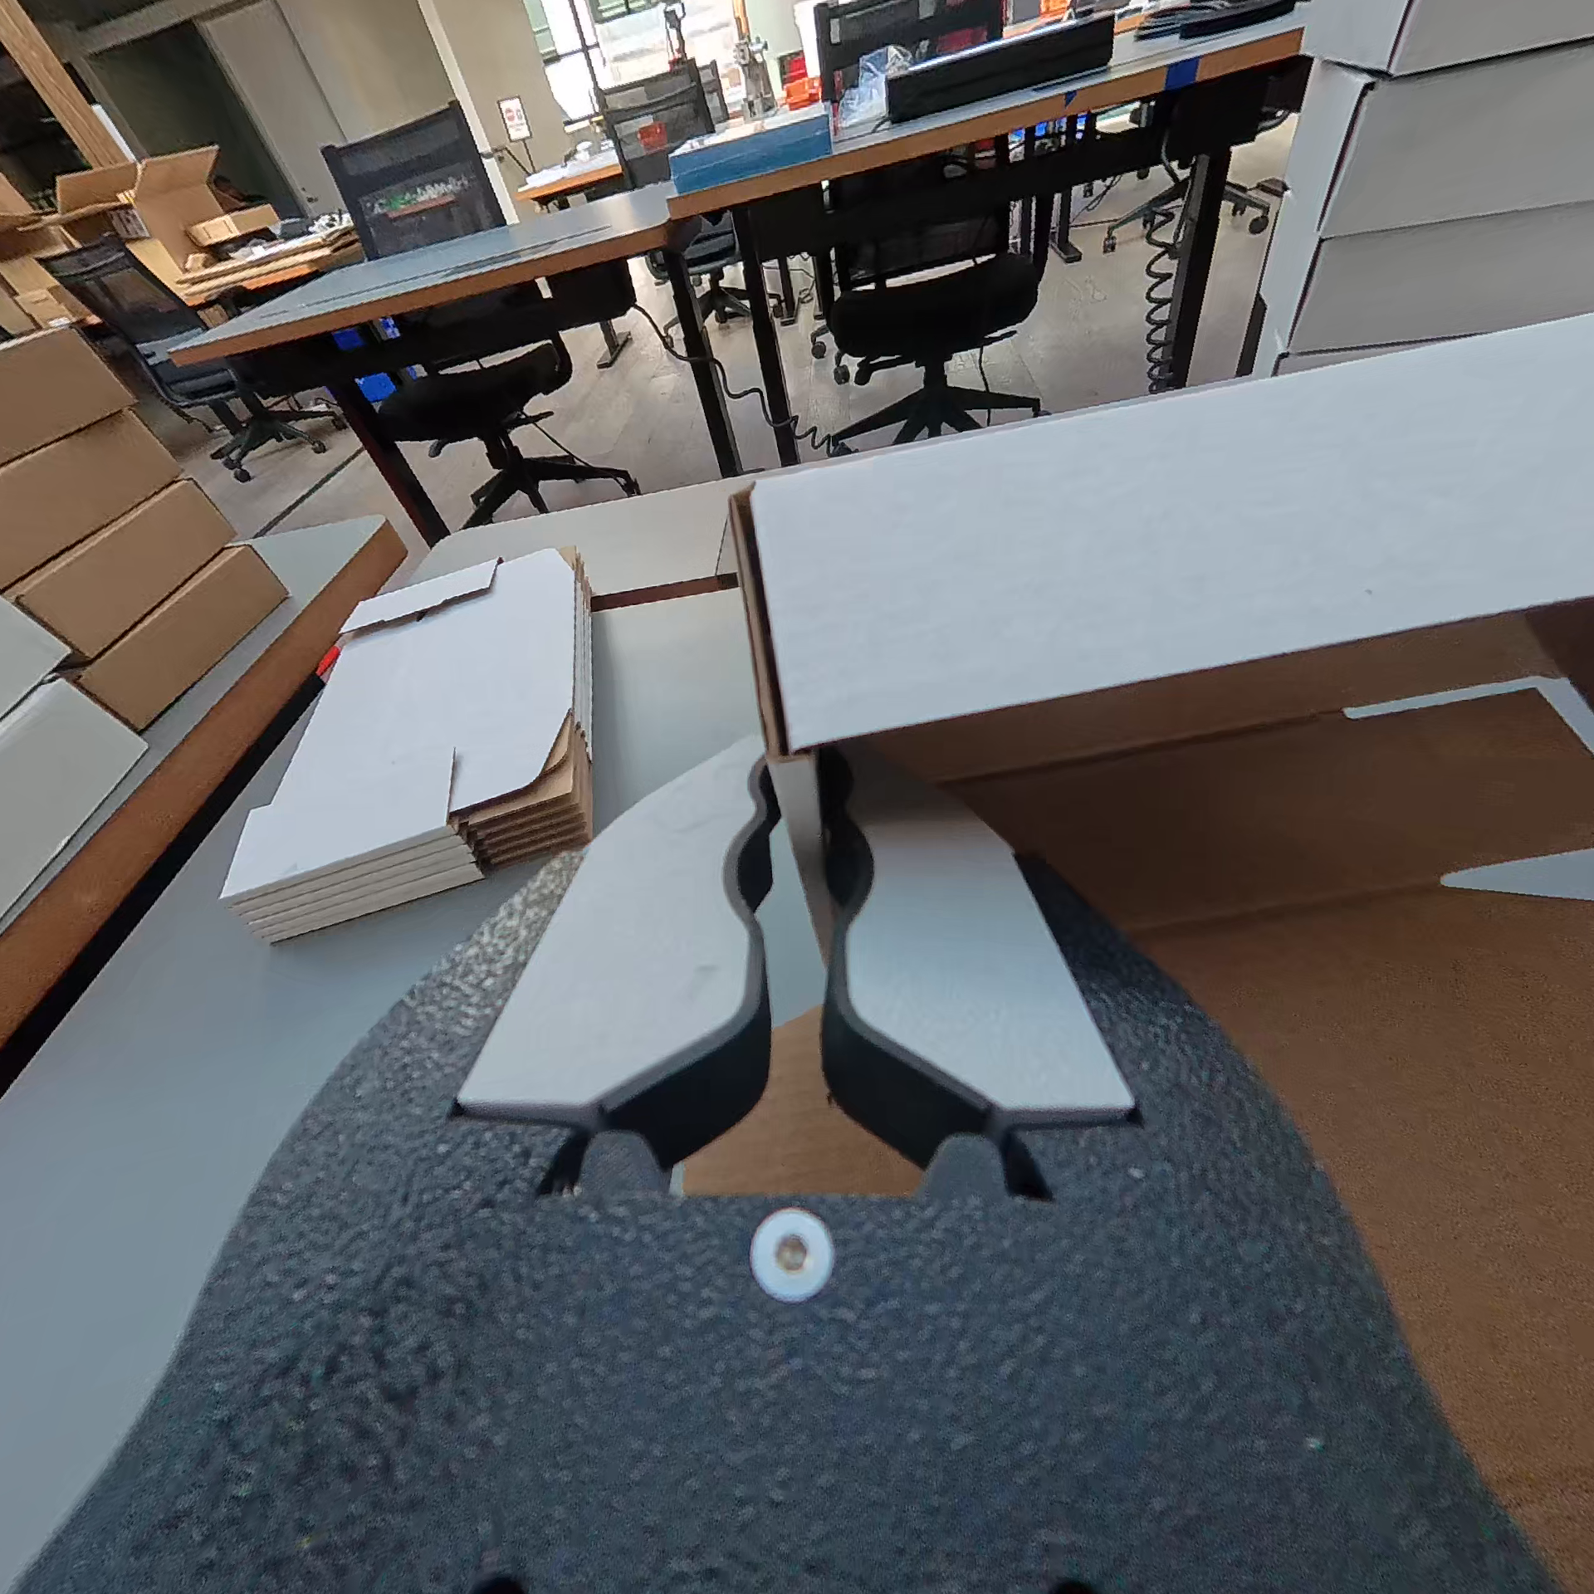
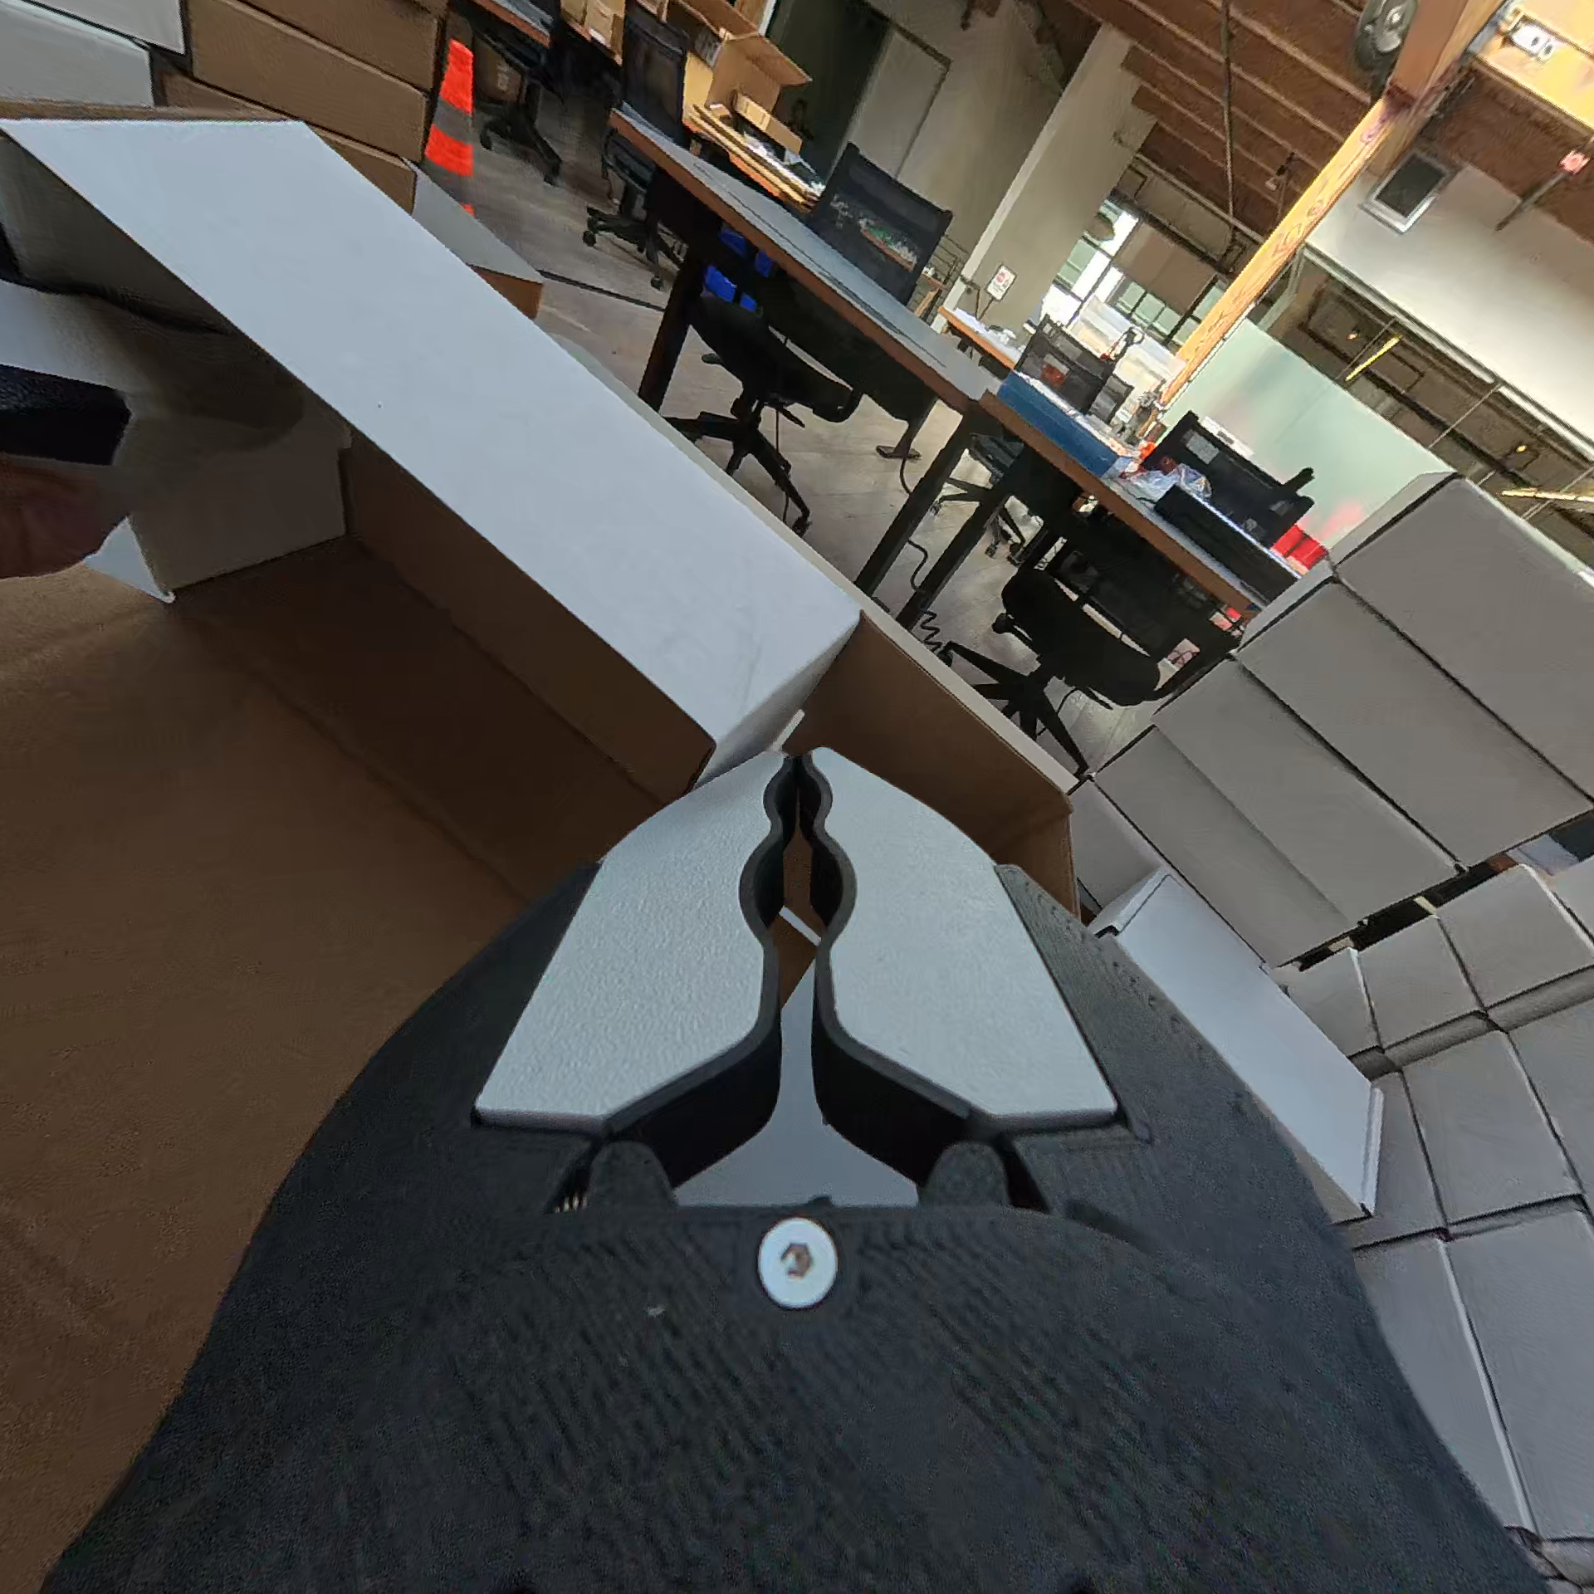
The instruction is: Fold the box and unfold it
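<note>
The box (image 1: 1121,586) is cardboard, white outside and brown inside, and lies open on the grey table (image 1: 172,1078). Its long back panel is folded up and over the brown floor. My left gripper (image 1: 798,776) is shut on the upright white side flap (image 1: 798,828) at the box's left end. In the right wrist view the box (image 2: 483,448) shows from its other end. My right gripper (image 2: 795,763) is shut on the thin edge of the brown right side wall (image 2: 940,759). The left gripper's black body (image 2: 52,423) shows at the far left.
A stack of flat white box blanks (image 1: 414,759) lies left of the box. Brown cartons (image 1: 112,552) are piled at the far left. Folded white boxes (image 2: 1380,733) are stacked to the right, also in the left wrist view (image 1: 1458,172). Desks and office chairs (image 1: 931,319) stand beyond the table.
</note>
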`<state>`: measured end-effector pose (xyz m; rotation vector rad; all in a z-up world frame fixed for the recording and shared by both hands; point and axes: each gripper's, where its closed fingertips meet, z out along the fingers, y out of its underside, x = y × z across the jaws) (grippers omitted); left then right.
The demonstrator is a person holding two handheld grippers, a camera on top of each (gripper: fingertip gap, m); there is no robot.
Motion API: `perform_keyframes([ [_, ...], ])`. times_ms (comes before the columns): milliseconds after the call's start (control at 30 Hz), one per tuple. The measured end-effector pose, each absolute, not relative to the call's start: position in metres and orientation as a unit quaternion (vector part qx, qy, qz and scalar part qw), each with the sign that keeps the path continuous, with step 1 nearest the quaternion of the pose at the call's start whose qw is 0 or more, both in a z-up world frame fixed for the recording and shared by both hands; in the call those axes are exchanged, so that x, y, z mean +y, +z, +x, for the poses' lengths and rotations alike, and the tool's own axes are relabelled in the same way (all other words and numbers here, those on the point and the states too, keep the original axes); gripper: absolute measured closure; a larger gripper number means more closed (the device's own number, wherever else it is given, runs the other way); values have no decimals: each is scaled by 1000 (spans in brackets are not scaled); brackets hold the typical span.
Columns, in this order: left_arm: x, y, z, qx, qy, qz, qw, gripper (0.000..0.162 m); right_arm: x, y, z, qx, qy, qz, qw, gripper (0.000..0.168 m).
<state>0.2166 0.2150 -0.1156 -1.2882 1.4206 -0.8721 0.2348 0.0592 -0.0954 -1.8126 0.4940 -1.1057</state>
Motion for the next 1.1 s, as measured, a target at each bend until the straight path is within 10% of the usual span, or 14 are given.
perform_keyframes([
  [367,211,-126,217,583,-355,-540,493,155,70,-96,225,242,-352,-730,534,168],
  [800,180,-134,213,623,-343,-471,522,150,86,-53,204,359,162,-434,810,168],
  [1100,206,-126,220,523,-466,-583,412,156,84,-93,198,379,23,-591,712,168],
])
